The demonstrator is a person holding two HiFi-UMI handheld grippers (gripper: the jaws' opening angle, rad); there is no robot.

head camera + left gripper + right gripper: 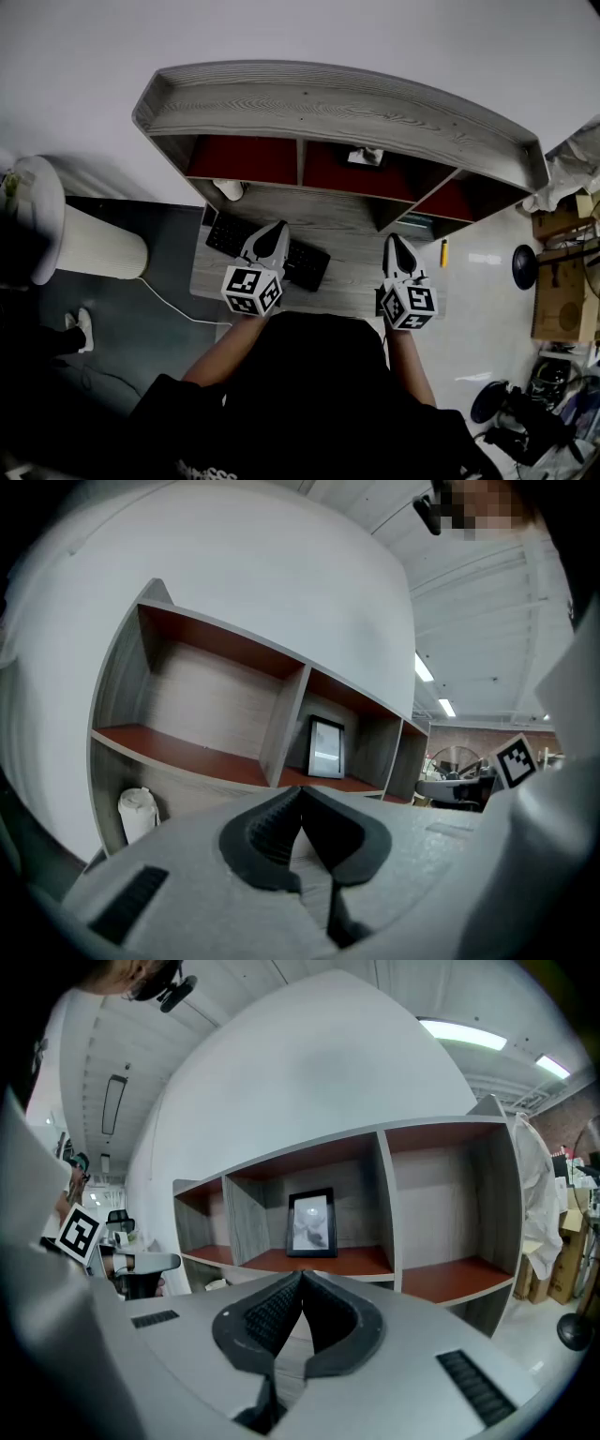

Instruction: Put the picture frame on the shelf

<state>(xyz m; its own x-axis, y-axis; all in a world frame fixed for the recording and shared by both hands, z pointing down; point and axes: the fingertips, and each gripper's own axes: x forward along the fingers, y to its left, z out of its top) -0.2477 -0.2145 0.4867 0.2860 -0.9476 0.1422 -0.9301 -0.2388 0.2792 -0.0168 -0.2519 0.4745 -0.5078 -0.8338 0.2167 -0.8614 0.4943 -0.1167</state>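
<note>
Black picture frame (311,1223) upright in middle compartment of shelf (328,103). Left gripper (300,797), right gripper (300,1281): jaws pressed together, nothing between, above tabletop (349,231).

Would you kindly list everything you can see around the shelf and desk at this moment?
shelf: one, grey wood with red-brown boards, against the white wall
picture frame: one, black, upright in the shelf's middle compartment
desk: one, grey wood, under the shelf
keyboard: one, black, on the desk's left part
container: one, white, below the left compartment
small item: one, yellow, at the desk's right edge; kind unclear
ribbed cylinder: one, white, left of the desk
cardboard boxes: at least two, brown, far right
left gripper: one, grey with black pads, shut, empty, over the keyboard
right gripper: one, grey with black pads, shut, empty, over the desk's right part
</note>
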